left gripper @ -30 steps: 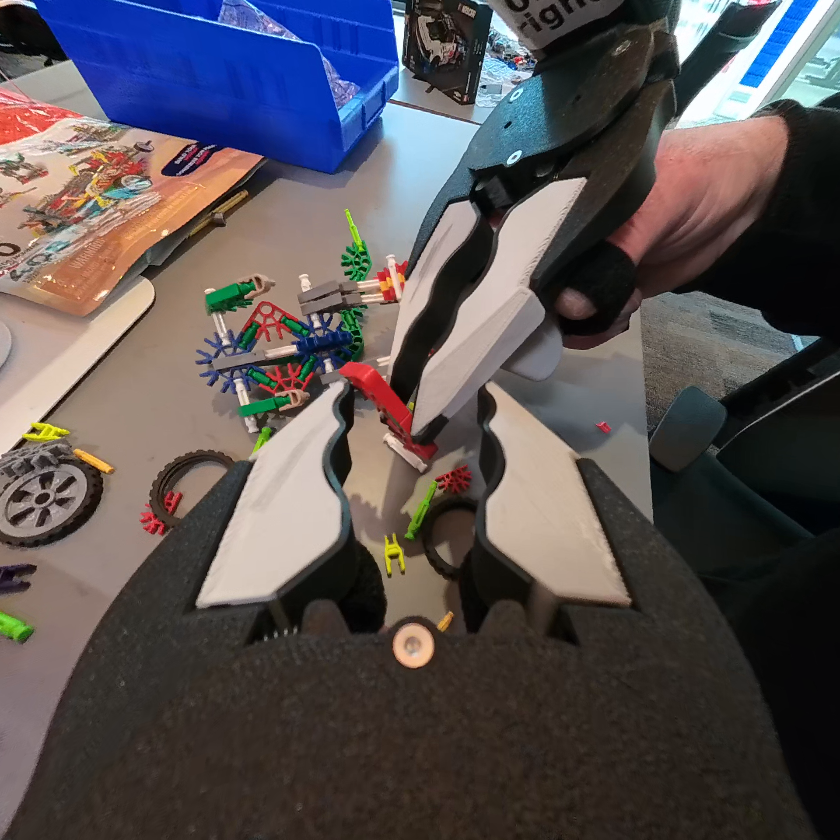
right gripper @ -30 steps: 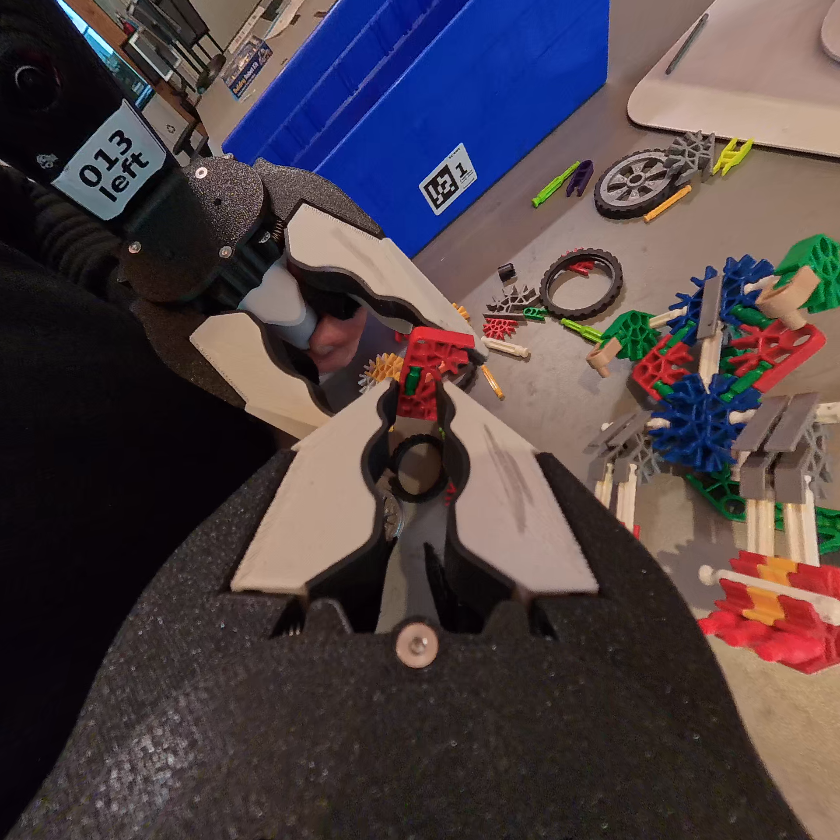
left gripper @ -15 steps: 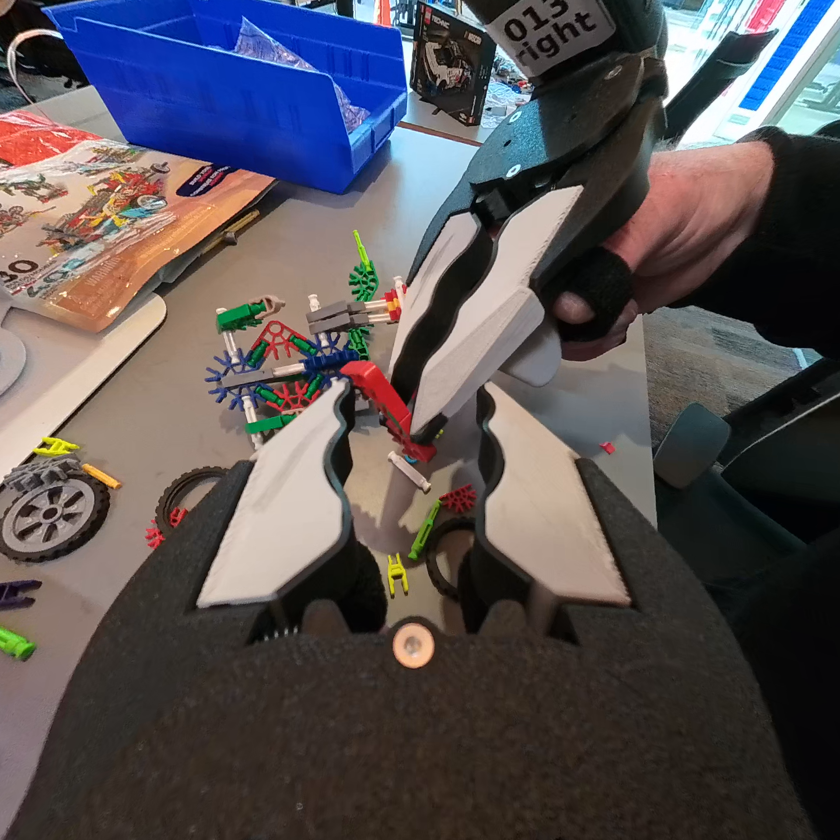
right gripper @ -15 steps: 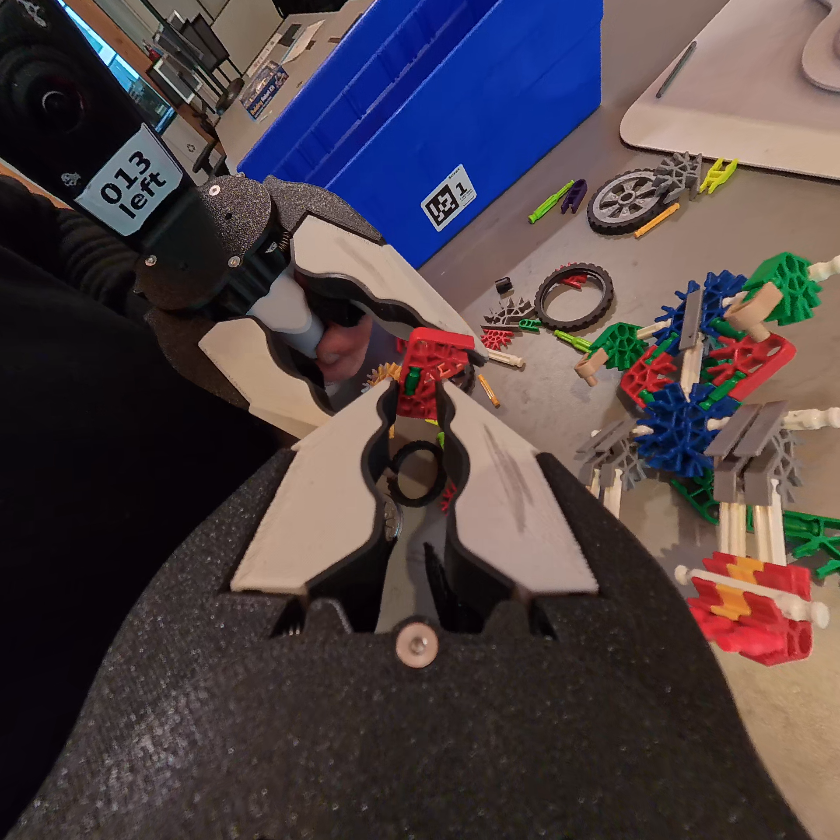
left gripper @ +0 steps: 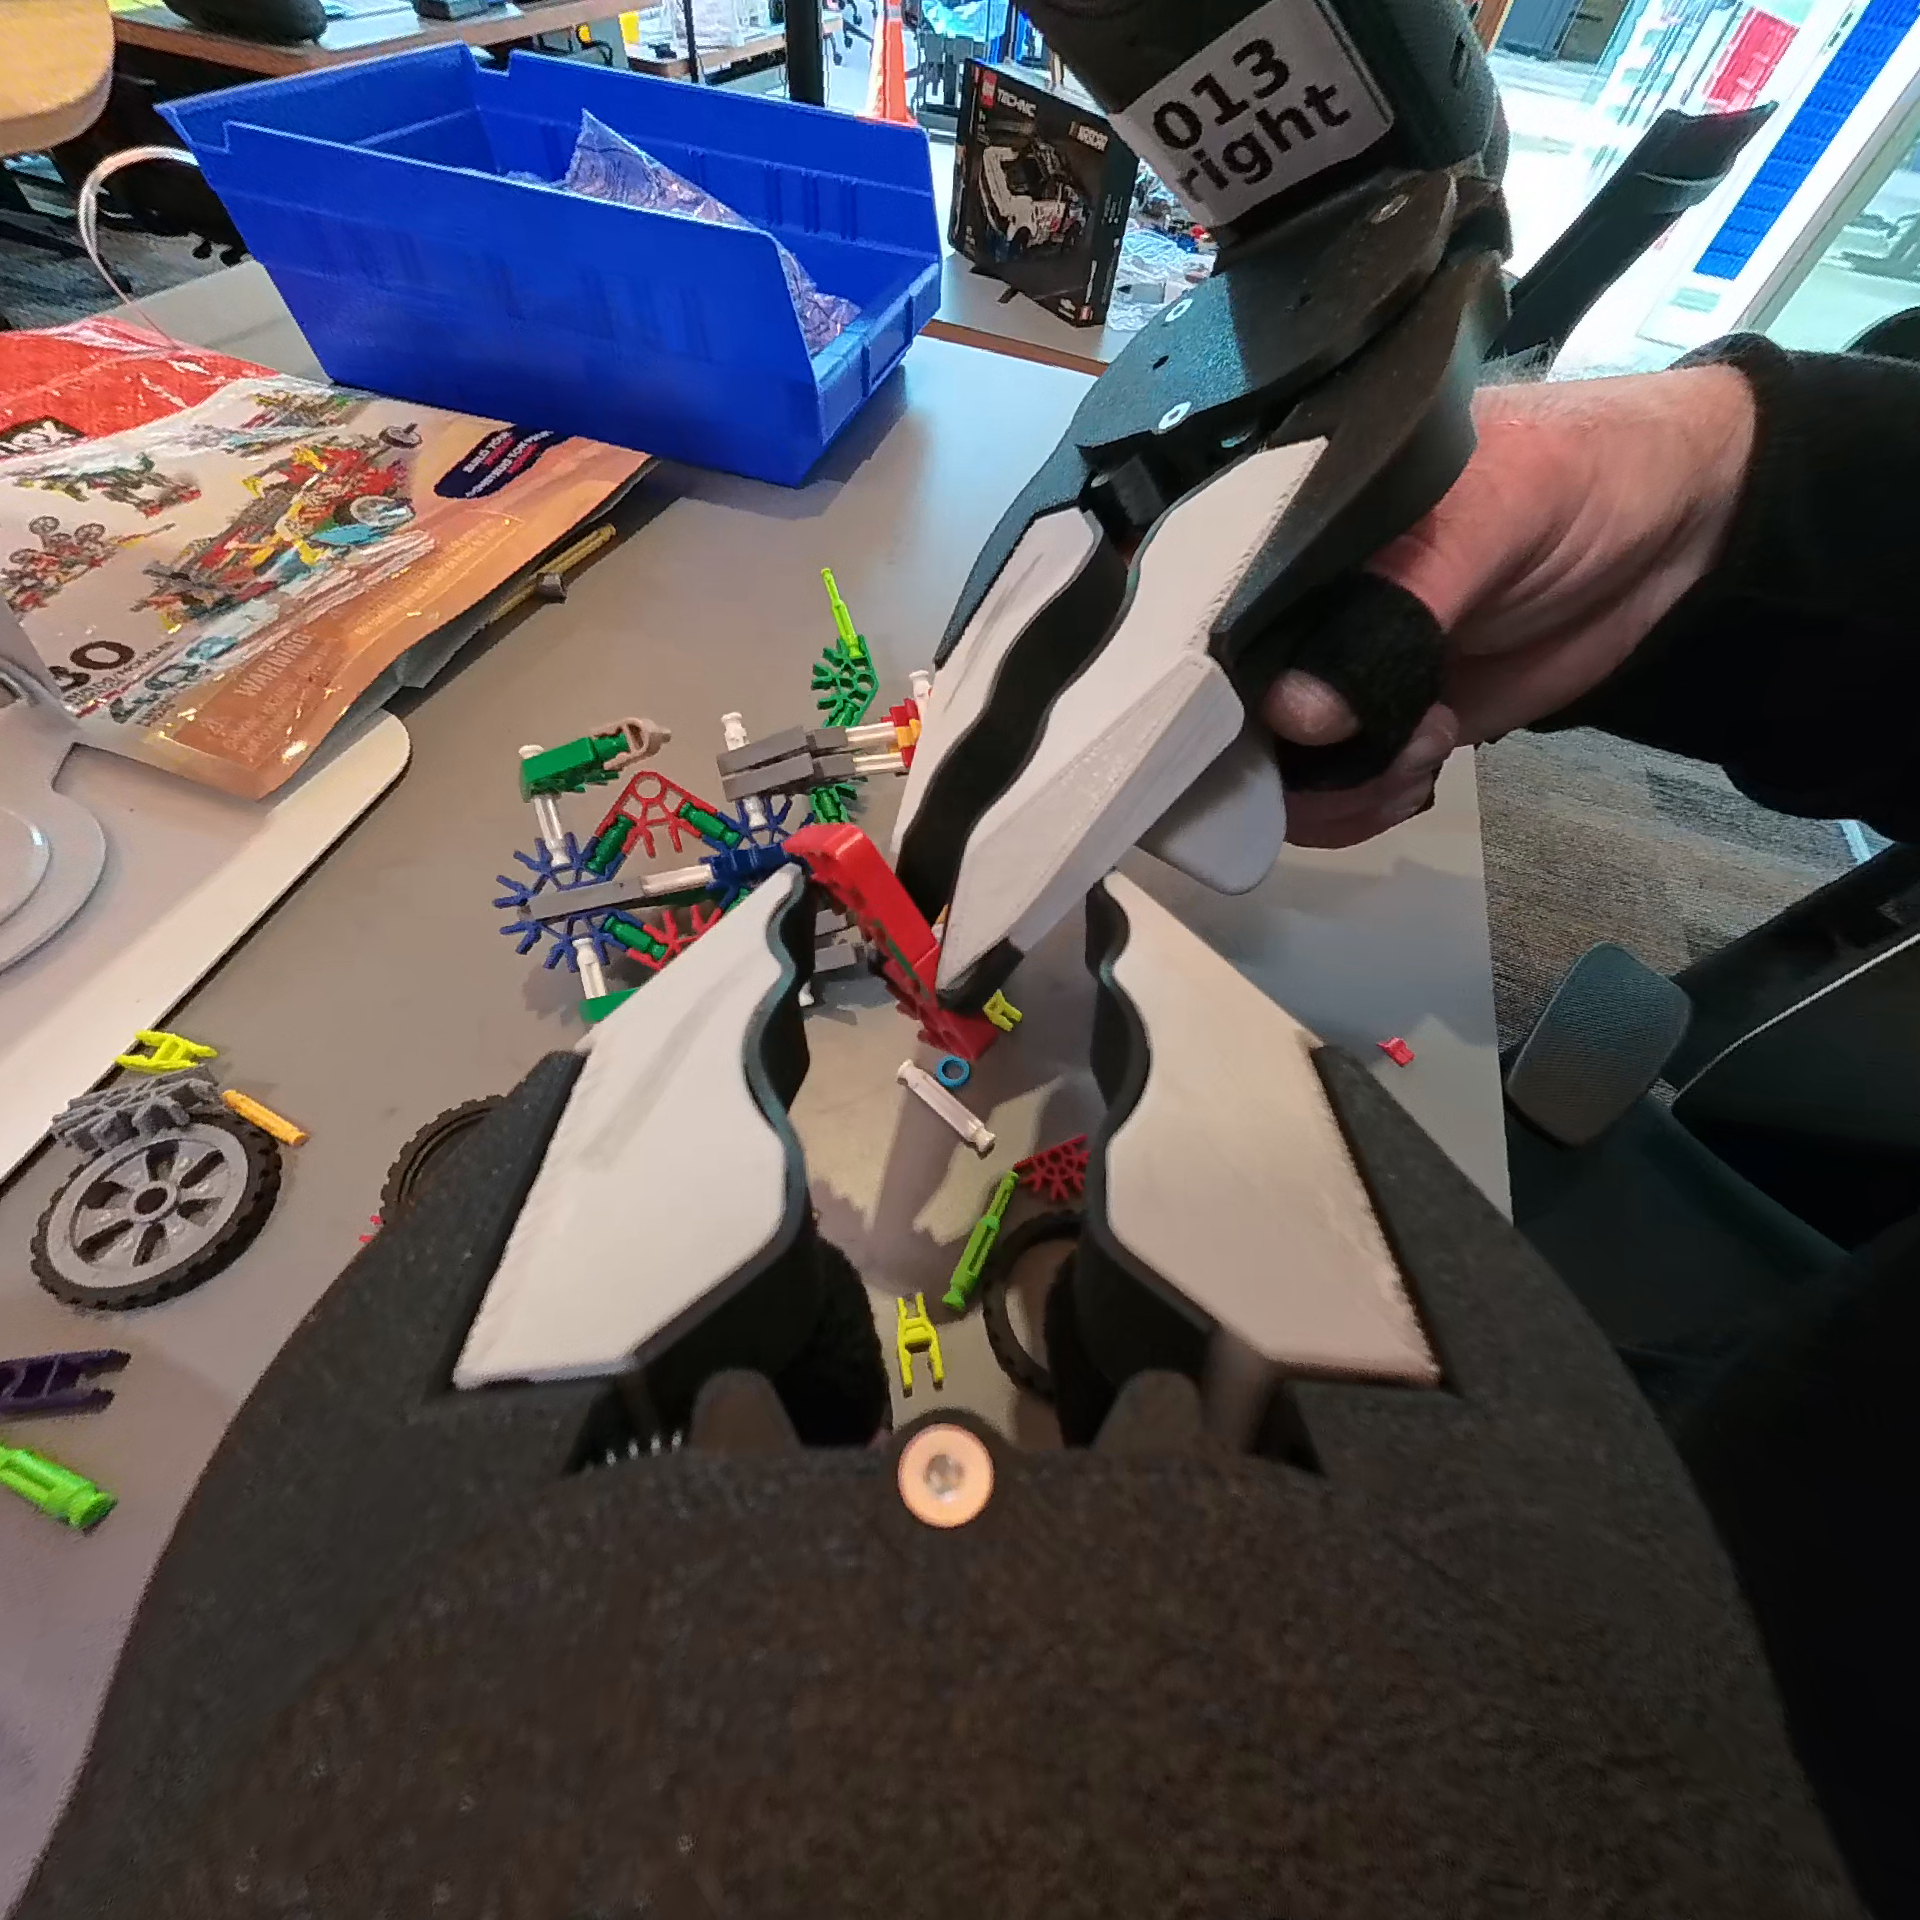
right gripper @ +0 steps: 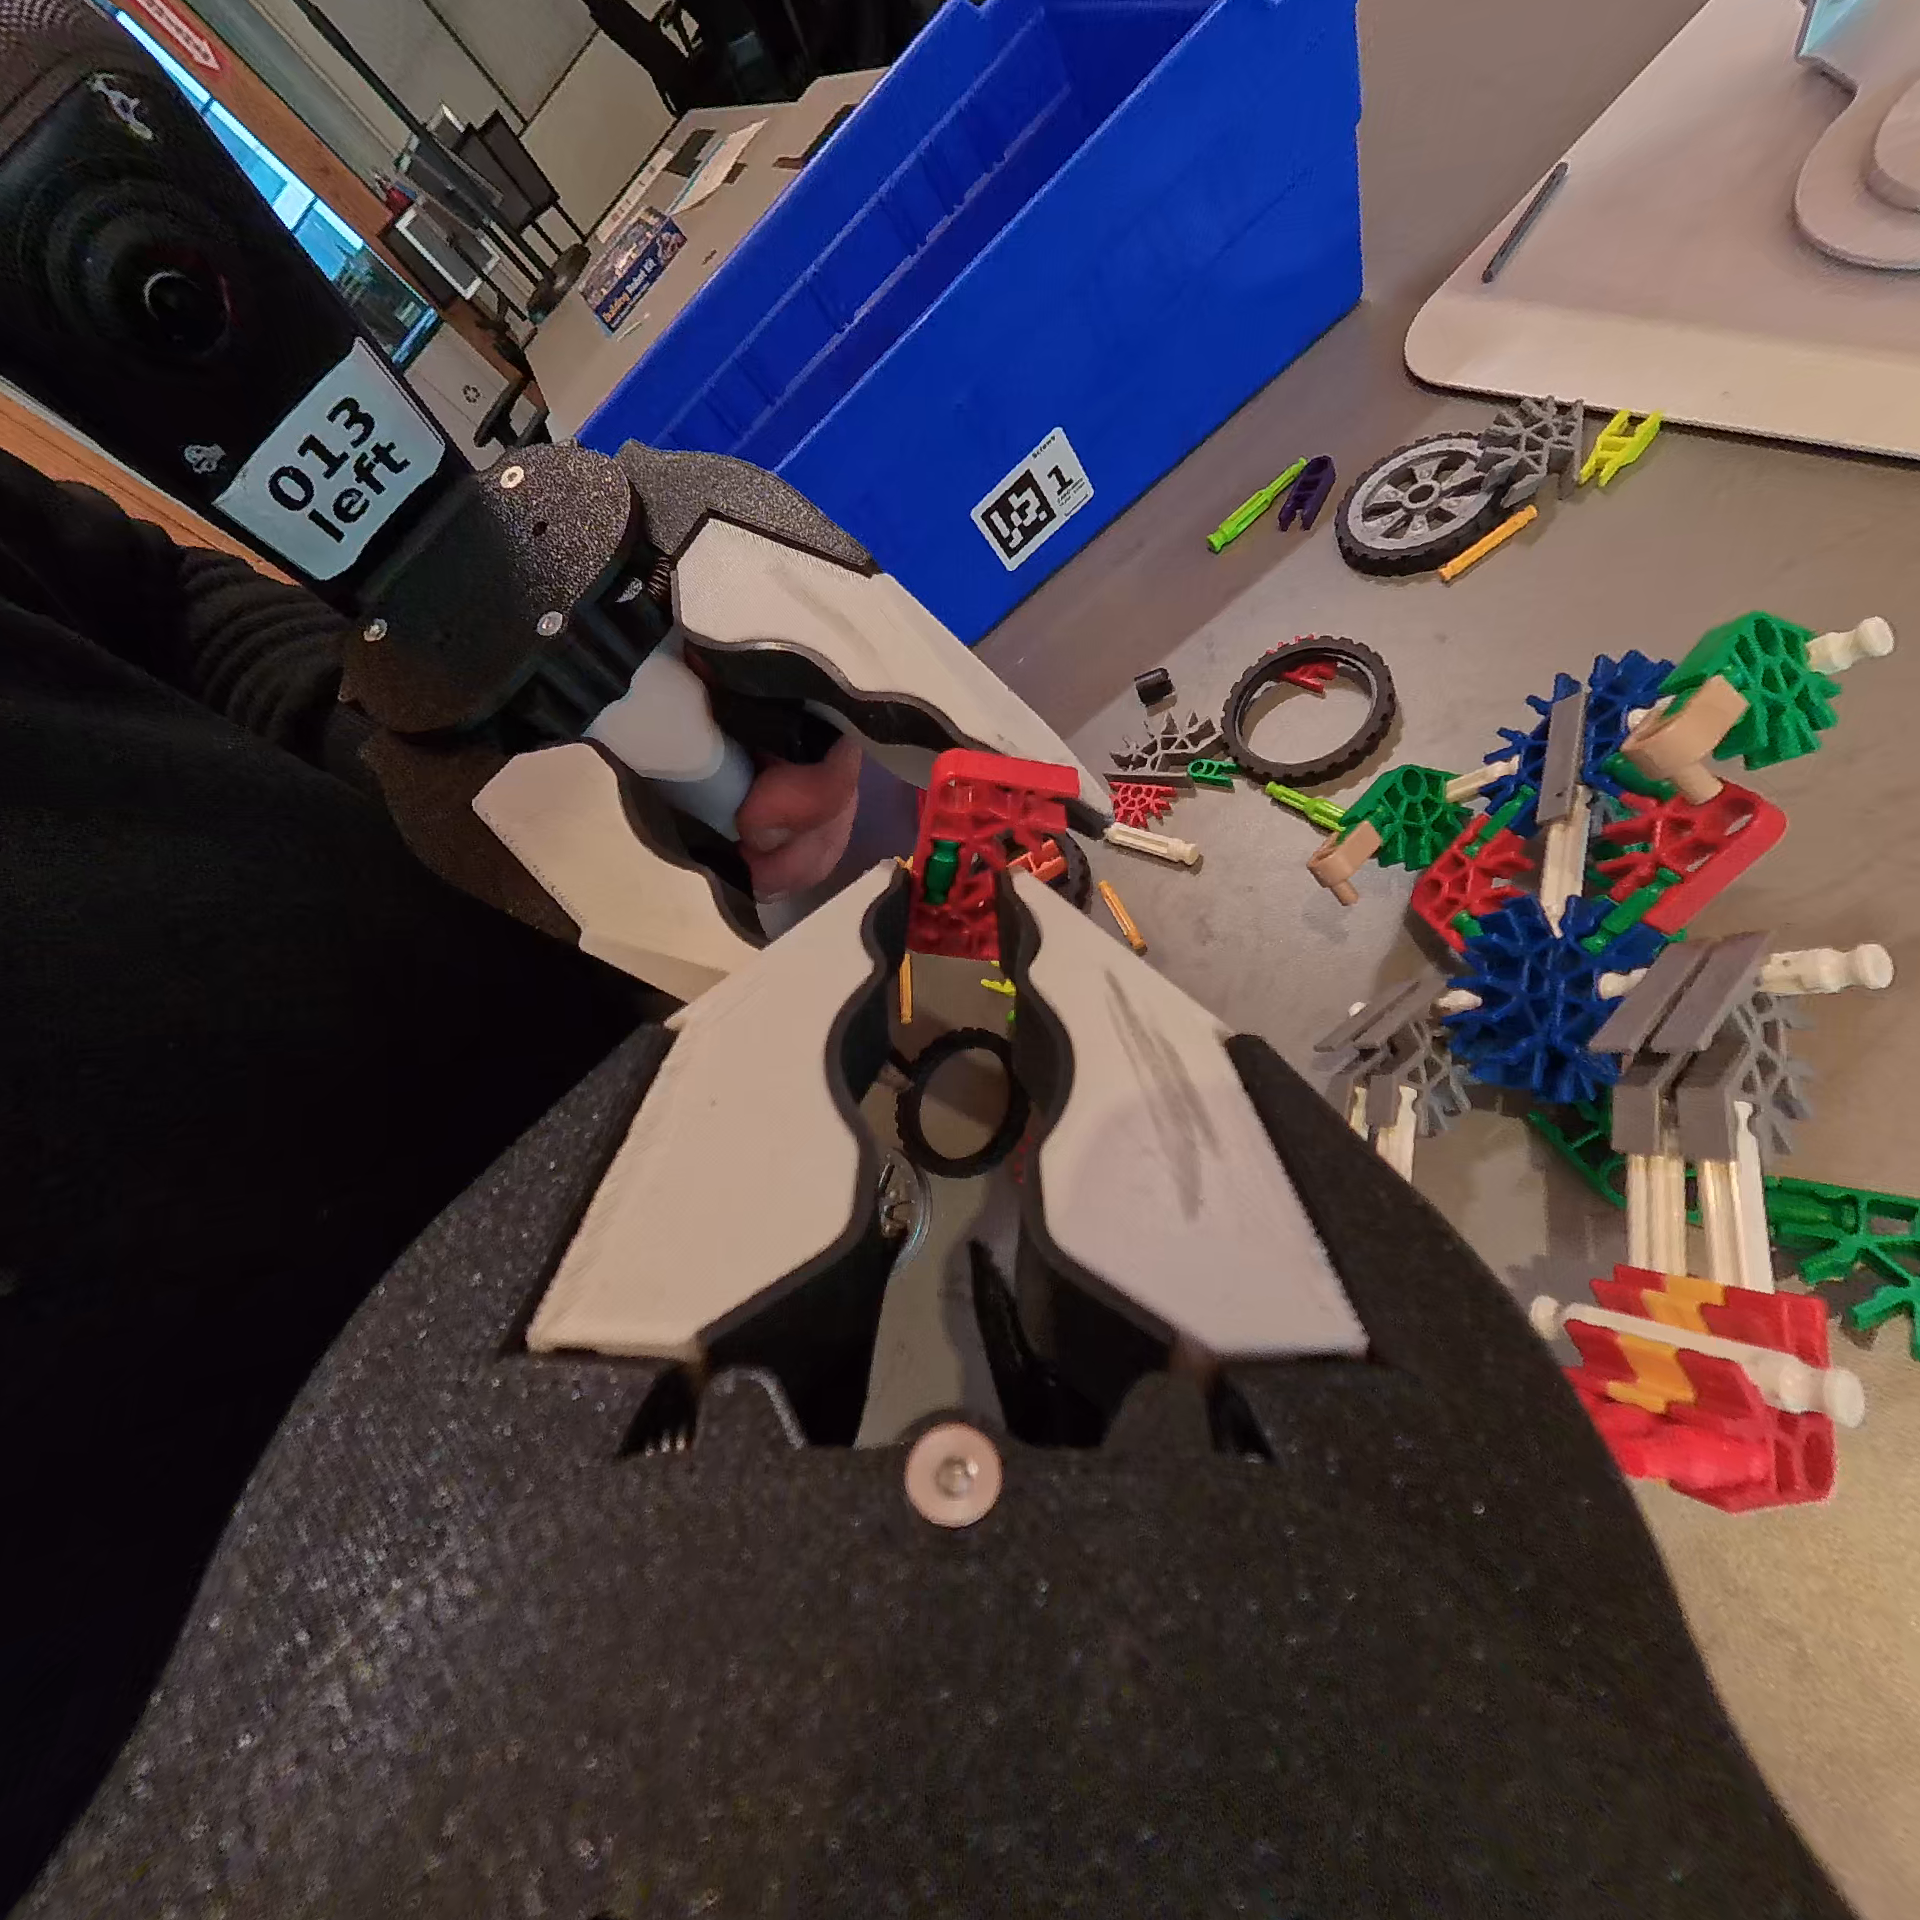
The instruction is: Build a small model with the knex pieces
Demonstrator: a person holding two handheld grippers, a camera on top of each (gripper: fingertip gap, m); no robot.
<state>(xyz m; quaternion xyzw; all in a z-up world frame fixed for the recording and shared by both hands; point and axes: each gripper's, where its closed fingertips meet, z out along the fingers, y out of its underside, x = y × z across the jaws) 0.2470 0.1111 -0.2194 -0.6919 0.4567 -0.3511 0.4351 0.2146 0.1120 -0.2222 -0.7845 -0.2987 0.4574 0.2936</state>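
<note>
My right gripper (right gripper: 951, 904) is clamped on a red panel piece (right gripper: 971, 852), pinching its lower end so most of it stands up past my fingertips, with a green rod and an orange bit caught in its lattice. My left gripper (left gripper: 940, 940) is spread wide and holds nothing; the same red panel piece (left gripper: 883, 925) sits just off its left finger, between the two tools. Beyond that lies the half-built model (left gripper: 675, 862) of blue, green and grey connectors, apart from the held piece. Under my left fingers lie a white rod (left gripper: 945, 1107), a green rod (left gripper: 977, 1242) and a black tyre ring (left gripper: 1013, 1320) on the grey table (left gripper: 416, 935). I judge the grip narrow, so I'd keep the squeeze steady and avoid twisting. Where the right pads meet the panel is hidden by the fingers, and I cannot tell how the panel's small parts are joined.
</note>
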